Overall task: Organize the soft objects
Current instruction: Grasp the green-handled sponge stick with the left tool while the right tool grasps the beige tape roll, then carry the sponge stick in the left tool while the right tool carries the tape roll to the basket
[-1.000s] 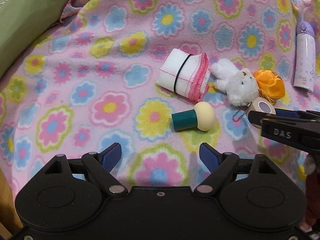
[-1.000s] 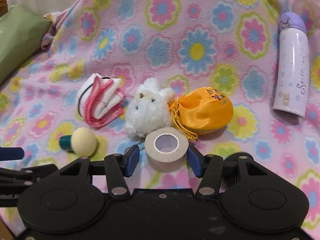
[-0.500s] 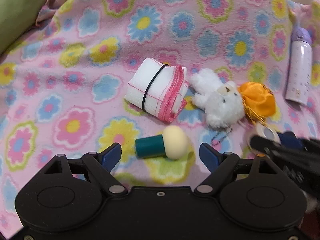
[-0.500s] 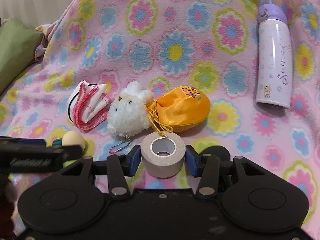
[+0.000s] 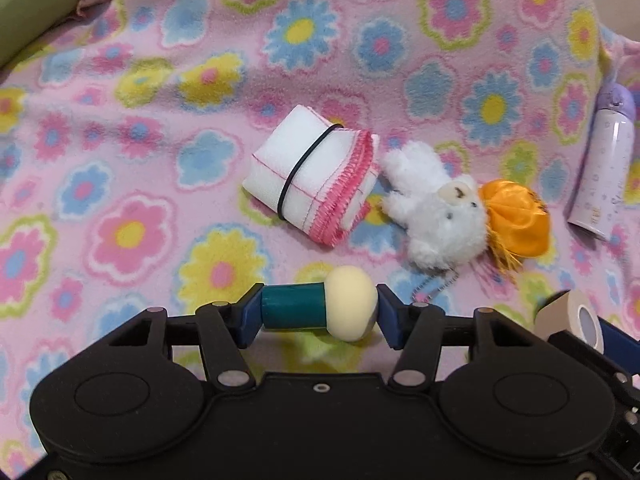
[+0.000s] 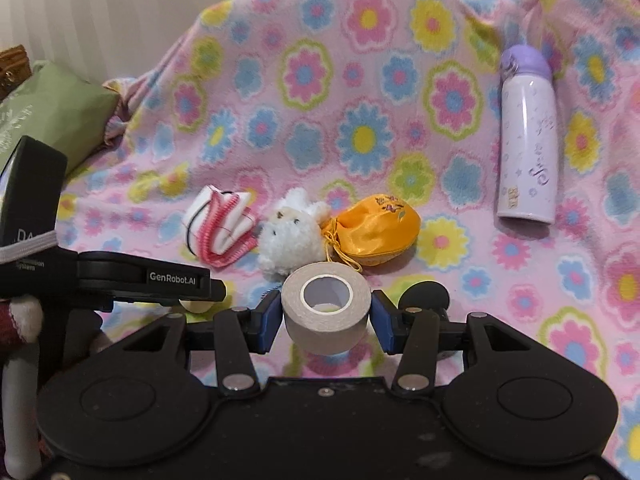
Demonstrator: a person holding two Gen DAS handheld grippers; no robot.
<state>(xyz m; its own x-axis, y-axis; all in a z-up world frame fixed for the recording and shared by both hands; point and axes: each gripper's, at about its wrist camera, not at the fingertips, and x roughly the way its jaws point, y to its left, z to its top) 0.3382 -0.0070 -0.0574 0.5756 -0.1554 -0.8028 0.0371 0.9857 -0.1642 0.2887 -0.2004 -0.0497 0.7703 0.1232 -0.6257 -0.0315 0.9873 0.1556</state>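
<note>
Left hand-held gripper (image 5: 319,314): blue pads pressed against both ends of the mushroom-shaped sponge (image 5: 320,307), teal handle at one pad, cream head at the other; the sponge lies crosswise, low over the floral blanket (image 5: 132,128); right hand-held gripper (image 6: 325,317): pinching the tape roll (image 6: 325,307) by its sides, hole facing up, clear of the blanket; folded white cloth (image 5: 310,178), bound by a black band, lies beyond the sponge; white plush bear (image 5: 438,210) just beside the cloth; orange satin pouch (image 5: 516,220) touching the bear; purple bottle (image 6: 528,140) lies well apart on the right; green cushion (image 6: 48,114) at the far left edge.
</note>
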